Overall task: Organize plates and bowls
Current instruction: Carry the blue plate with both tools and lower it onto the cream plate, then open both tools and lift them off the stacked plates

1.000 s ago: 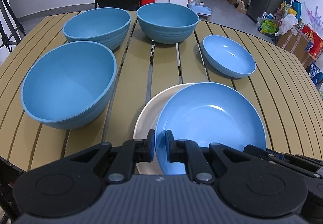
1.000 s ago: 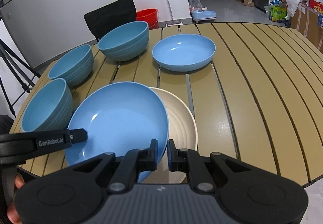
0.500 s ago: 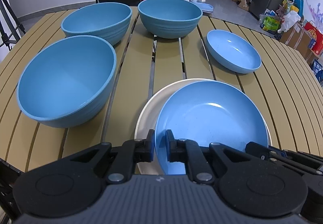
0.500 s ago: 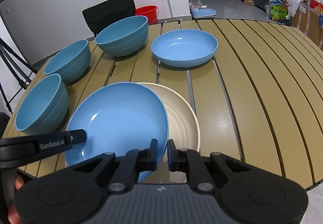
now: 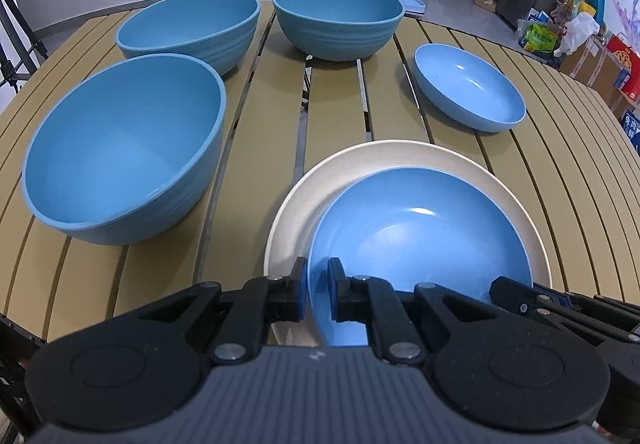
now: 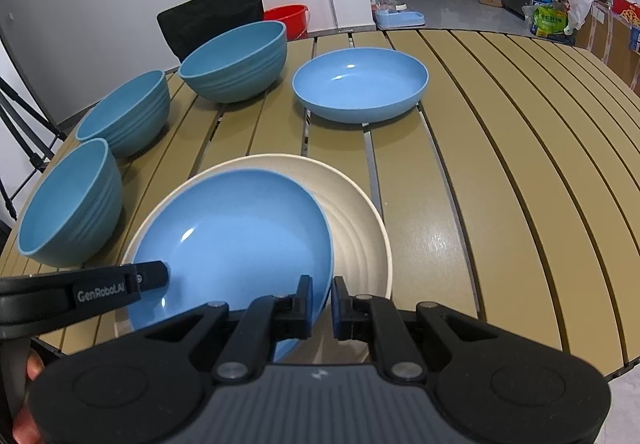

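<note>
A light blue plate (image 5: 420, 236) (image 6: 236, 240) hangs low over a cream plate (image 5: 380, 160) (image 6: 356, 212) near the table's front edge. My left gripper (image 5: 318, 290) is shut on the blue plate's left rim. My right gripper (image 6: 320, 300) is shut on its right rim. Whether the blue plate touches the cream one I cannot tell. A second blue plate (image 5: 468, 96) (image 6: 360, 82) lies farther back. Three blue bowls stand at the left: a near one (image 5: 124, 148) (image 6: 68, 204), a middle one (image 5: 188, 28) (image 6: 124, 112) and a far one (image 5: 338, 18) (image 6: 236, 60).
The slatted tan table (image 6: 520, 164) has free room on its right half. Behind the far edge stand a black chair (image 6: 212, 14) and a red bucket (image 6: 288, 14). A tripod (image 6: 24, 132) is at the left. Boxes and bags (image 6: 576, 12) crowd the far right floor.
Both grippers have carried the blue plate back over the cream plate, whose far rim now shows all round. Bowls appear nearer in the left wrist view.
</note>
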Available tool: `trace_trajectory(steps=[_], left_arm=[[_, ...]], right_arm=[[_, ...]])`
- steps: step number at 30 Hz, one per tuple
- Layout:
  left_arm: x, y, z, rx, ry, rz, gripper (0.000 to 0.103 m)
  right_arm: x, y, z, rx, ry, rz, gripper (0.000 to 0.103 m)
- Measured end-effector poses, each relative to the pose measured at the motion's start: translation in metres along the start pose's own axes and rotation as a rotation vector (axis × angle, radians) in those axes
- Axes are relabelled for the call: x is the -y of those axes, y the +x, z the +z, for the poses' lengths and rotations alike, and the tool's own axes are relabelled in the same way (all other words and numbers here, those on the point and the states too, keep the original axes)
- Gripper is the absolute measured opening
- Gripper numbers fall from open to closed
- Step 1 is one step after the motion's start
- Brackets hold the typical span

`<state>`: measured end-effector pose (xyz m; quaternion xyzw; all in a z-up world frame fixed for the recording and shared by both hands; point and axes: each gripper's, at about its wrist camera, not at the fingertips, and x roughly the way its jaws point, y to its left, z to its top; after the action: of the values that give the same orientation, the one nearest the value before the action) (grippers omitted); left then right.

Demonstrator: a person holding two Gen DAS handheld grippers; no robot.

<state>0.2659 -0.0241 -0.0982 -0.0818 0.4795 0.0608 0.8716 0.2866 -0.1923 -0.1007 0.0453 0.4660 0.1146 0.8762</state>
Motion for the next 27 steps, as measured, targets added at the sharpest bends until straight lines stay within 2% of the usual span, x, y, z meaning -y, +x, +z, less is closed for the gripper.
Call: trace_trajectory(steps=[8,10,13,14,16,18,20,21,22,24,25,26,27], left_arm=[[-0.001,-0.009,0.002,0.036,-0.003,-0.033,0.015],[-0.002,-0.016,0.003,0.05,-0.01,-0.053,0.028],[-0.004,-0.03,0.002,0.099,0.001,-0.063,0.041],[-0.005,-0.036,0.002,0.117,0.005,-0.064,0.042],[-0.009,-0.047,0.002,0.144,0.002,-0.076,0.052],[-0.013,-0.057,0.002,0.174,-0.001,-0.091,0.056],[-0.018,-0.067,0.003,0.205,0.001,-0.089,0.061],[-0.02,-0.073,0.003,0.225,-0.002,-0.086,0.071],[-0.023,-0.078,0.004,0.244,-0.007,-0.087,0.081],[-0.027,-0.089,0.004,0.28,-0.011,-0.091,0.089],[-0.027,-0.094,0.004,0.294,-0.01,-0.092,0.1],[-0.028,-0.099,0.004,0.307,-0.011,-0.092,0.103],[-0.029,-0.103,0.003,0.325,-0.012,-0.093,0.103]], right_arm=[[0.001,-0.003,0.0,0.014,0.004,0.003,0.013],[0.002,-0.007,0.001,0.026,0.01,0.006,0.015],[0.004,-0.02,0.001,0.057,0.014,0.023,0.024],[0.004,-0.025,0.001,0.07,0.013,0.028,0.029],[0.006,-0.035,-0.001,0.094,0.015,0.034,0.042],[0.009,-0.046,-0.002,0.121,0.021,0.036,0.063],[0.013,-0.058,-0.003,0.149,0.028,0.042,0.074],[0.015,-0.064,-0.004,0.163,0.031,0.044,0.082],[0.018,-0.07,-0.005,0.178,0.035,0.044,0.085],[0.023,-0.08,-0.006,0.195,0.043,0.047,0.089],[0.023,-0.083,-0.006,0.197,0.045,0.047,0.09],[0.024,-0.086,-0.006,0.2,0.047,0.046,0.093],[0.025,-0.088,-0.006,0.202,0.047,0.045,0.103]])
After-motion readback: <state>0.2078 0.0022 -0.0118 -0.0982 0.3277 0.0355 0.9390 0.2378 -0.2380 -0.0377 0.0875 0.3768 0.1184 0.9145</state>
